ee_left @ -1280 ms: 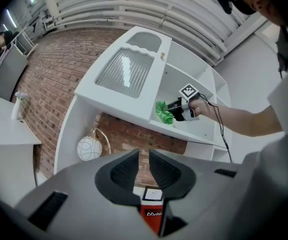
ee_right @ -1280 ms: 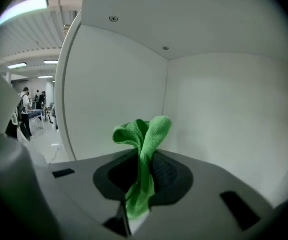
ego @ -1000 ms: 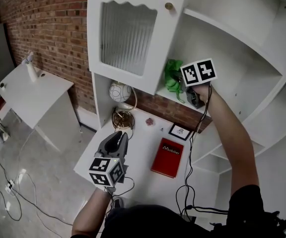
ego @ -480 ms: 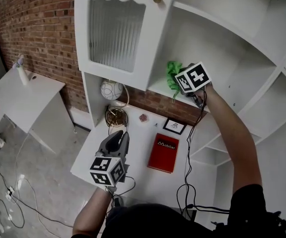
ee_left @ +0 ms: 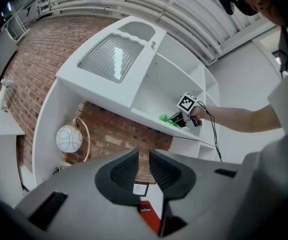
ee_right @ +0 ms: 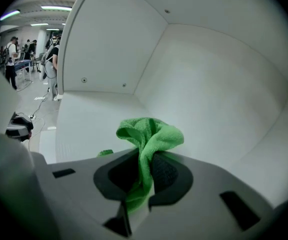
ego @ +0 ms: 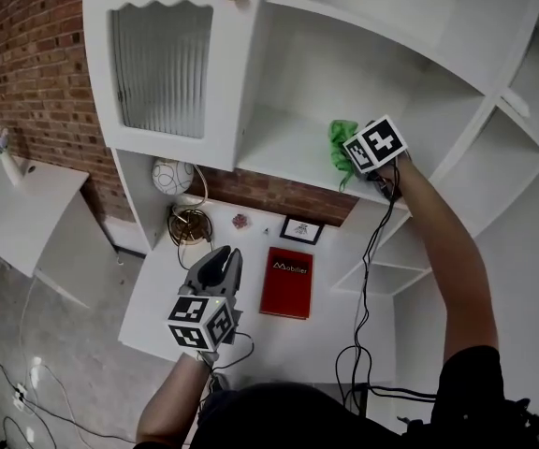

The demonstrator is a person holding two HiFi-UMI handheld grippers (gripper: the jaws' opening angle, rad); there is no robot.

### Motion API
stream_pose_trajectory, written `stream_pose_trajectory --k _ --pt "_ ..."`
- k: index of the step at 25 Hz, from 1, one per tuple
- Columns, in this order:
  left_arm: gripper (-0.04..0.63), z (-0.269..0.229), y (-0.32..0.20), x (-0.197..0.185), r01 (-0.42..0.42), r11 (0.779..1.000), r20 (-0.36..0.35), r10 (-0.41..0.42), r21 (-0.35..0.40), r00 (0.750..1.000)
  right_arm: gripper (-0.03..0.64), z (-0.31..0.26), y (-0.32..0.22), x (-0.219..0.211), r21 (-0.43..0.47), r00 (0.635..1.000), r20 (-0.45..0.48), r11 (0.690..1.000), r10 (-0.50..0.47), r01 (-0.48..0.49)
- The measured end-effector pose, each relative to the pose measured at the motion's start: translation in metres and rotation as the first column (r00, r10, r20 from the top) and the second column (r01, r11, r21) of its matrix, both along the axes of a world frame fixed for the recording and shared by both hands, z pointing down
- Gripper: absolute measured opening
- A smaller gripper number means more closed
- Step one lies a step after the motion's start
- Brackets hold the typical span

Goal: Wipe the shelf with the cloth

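Note:
A green cloth (ego: 342, 144) is bunched on the white shelf board (ego: 279, 148), near its front edge and right of the middle. My right gripper (ego: 354, 162) is shut on the cloth, whose folds stick up past the jaws (ee_right: 151, 133) over the shelf floor (ee_right: 89, 119). From the left gripper view, the cloth (ee_left: 167, 119) and right gripper (ee_left: 185, 116) rest on that same shelf (ee_left: 144, 115). My left gripper (ego: 219, 262) hangs low over the desk, shut with nothing in it (ee_left: 144, 158).
A red book (ego: 286, 282), a small framed picture (ego: 299, 229), a round globe lamp (ego: 173, 177) and a gold ornament (ego: 189, 224) lie on the desk below. A ribbed-glass cabinet door (ego: 162, 59) stands left of the shelf. The right gripper's cable (ego: 368, 269) dangles.
My right gripper has slid the cloth to the right along the shelf. The head view has shifted; the left gripper has stayed put.

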State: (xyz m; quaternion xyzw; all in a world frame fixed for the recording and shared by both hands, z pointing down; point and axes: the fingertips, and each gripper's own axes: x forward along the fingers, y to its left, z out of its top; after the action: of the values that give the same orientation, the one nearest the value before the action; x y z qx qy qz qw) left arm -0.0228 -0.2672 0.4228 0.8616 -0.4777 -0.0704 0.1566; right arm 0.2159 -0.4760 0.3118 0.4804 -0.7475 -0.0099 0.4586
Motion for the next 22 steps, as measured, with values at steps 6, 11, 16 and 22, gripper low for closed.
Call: stream_pose_trajectory --k 6,11,16,22 --pt "0.064 0.002 -0.003 0.014 -0.035 0.999 -0.009 0.035 -0.006 0.999 0.052 0.002 0.011 0.043 -0.045 0.990 -0.131 0.997 0.051 -0.057" --pt "0.064 0.003 -0.004 0.018 -0.047 0.999 -0.009 0.047 -0.001 0.999 0.052 0.003 0.017 0.063 -0.051 0.947 -0.317 0.996 0.057 -0.077" --pt "0.064 0.005 -0.005 0.014 -0.042 0.999 -0.022 0.041 -0.003 0.999 0.052 0.009 0.024 0.089 -0.080 0.842 -0.536 0.988 0.068 -0.130" --pt "0.064 0.000 -0.006 0.011 -0.038 0.999 -0.002 0.038 0.025 0.999 0.051 0.014 0.031 0.116 -0.106 0.631 -0.775 0.979 0.029 -0.175"
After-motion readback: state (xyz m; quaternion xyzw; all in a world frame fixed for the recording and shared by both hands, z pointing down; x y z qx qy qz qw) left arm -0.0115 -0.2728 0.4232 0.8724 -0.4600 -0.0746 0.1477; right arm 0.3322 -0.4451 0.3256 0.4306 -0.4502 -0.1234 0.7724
